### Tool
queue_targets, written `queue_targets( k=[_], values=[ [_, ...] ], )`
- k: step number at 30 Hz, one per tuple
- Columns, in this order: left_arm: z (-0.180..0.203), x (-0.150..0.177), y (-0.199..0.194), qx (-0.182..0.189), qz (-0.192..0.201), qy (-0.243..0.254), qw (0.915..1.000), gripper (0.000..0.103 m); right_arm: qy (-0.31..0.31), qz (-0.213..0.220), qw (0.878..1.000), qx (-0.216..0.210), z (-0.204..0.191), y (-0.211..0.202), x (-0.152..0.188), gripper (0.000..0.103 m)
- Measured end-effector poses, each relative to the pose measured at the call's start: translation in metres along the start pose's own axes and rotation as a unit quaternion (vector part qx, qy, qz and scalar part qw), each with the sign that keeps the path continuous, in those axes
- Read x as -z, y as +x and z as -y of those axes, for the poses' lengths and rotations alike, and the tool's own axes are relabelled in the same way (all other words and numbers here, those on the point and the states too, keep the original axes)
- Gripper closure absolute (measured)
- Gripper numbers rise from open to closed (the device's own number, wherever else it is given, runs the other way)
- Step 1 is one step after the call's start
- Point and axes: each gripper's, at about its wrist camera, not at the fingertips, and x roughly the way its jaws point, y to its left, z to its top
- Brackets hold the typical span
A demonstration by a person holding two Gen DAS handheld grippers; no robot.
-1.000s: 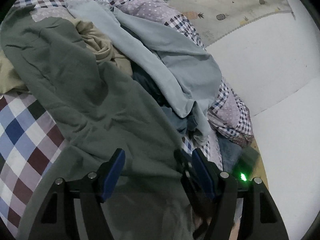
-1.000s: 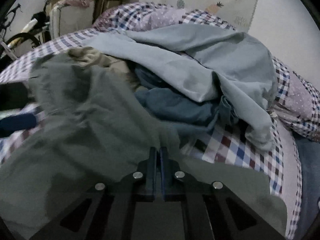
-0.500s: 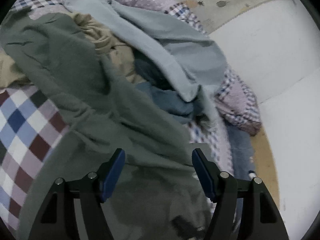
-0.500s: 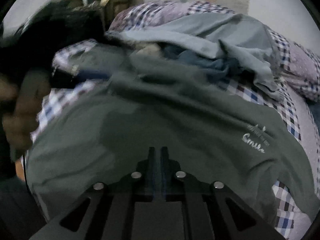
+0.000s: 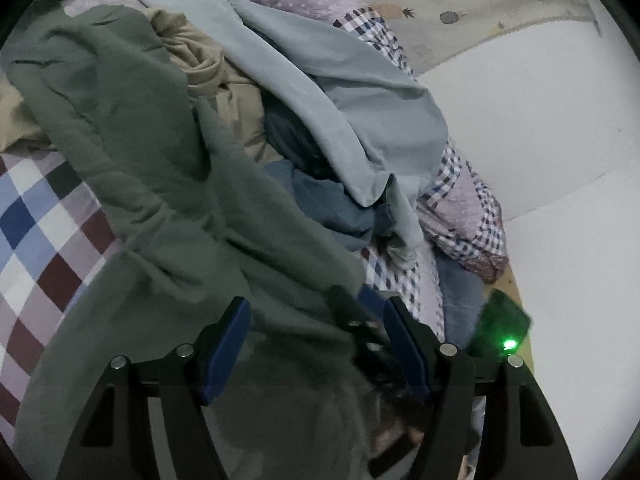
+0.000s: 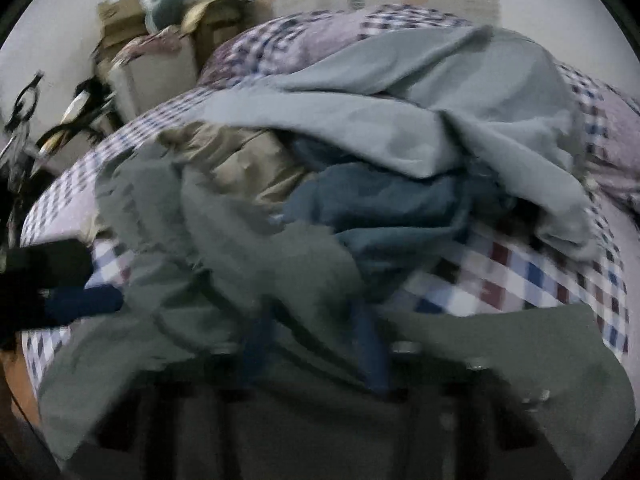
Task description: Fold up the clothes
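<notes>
Checked bed (image 5: 36, 216) | green shirt (image 5: 160, 200) draped | left gripper (image 5: 316, 344) wide | right gripper (image 6: 312, 344) parted, blurred

Left wrist view — close above the green garment (image 5: 168, 208), facing along the bed toward the wall. Right wrist view — low, close, blurred, facing the clothes pile (image 6: 392, 152). Shared: garment, pile, checked bedcover (image 5: 36, 216).

Left tool (image 5: 316, 344) jaws wide apart, bottom centre of frame. Right tool (image 6: 312, 340) blurred, blue fingers (image 6: 370, 344) parted, bottom centre.
</notes>
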Motion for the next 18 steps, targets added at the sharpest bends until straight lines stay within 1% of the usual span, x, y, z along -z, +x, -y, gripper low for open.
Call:
queue_targets(
  k=[2,5,6,9,12,13,14,15,16,17,18],
  values=[
    [-0.004,0.000,0.004,-0.004,-0.007,-0.005,1.0000,0.031,-0.041,0.005,0.999,0.001,-0.017,-0.006,0.008,0.101],
    [-0.014,0.002,0.016,-0.019,-0.029,-0.014,0.9993,0.031,-0.085,-0.004,0.996,-0.021,-0.038,-0.024,0.032,0.101],
    [-0.018,0.002,0.019,-0.024,-0.037,-0.020,0.9988,0.032,-0.094,-0.011,0.995,-0.028,-0.042,-0.028,0.040,0.101],
    [-0.026,0.002,0.026,-0.023,-0.045,-0.043,0.9978,0.033,-0.107,-0.035,0.993,-0.044,-0.048,-0.036,0.060,0.102],
    [-0.024,0.001,0.029,-0.031,-0.040,-0.038,0.9980,0.033,-0.127,-0.059,0.988,-0.065,-0.060,-0.043,0.078,0.102],
    [-0.024,0.002,0.029,-0.037,-0.038,-0.034,0.9980,0.035,-0.137,-0.067,0.986,-0.074,-0.066,-0.044,0.084,0.102],
    [-0.024,0.002,0.030,-0.043,-0.038,-0.032,0.9978,0.039,-0.146,-0.077,0.983,-0.086,-0.072,-0.045,0.089,0.102],
    [-0.025,0.004,0.032,-0.055,-0.041,-0.032,0.9971,0.052,-0.149,-0.077,0.982,-0.090,-0.074,-0.048,0.090,0.102],
    [-0.029,0.005,0.033,-0.068,-0.047,-0.037,0.9959,0.070,-0.149,-0.073,0.982,-0.090,-0.074,-0.051,0.088,0.102],
    [-0.034,0.008,0.034,-0.074,-0.054,-0.047,0.9946,0.079,-0.149,-0.069,0.982,-0.091,-0.074,-0.054,0.087,0.101],
    [-0.041,0.012,0.035,-0.077,-0.062,-0.060,0.9933,0.086,-0.135,-0.053,0.985,-0.092,-0.069,-0.060,0.080,0.101]
  ],
)
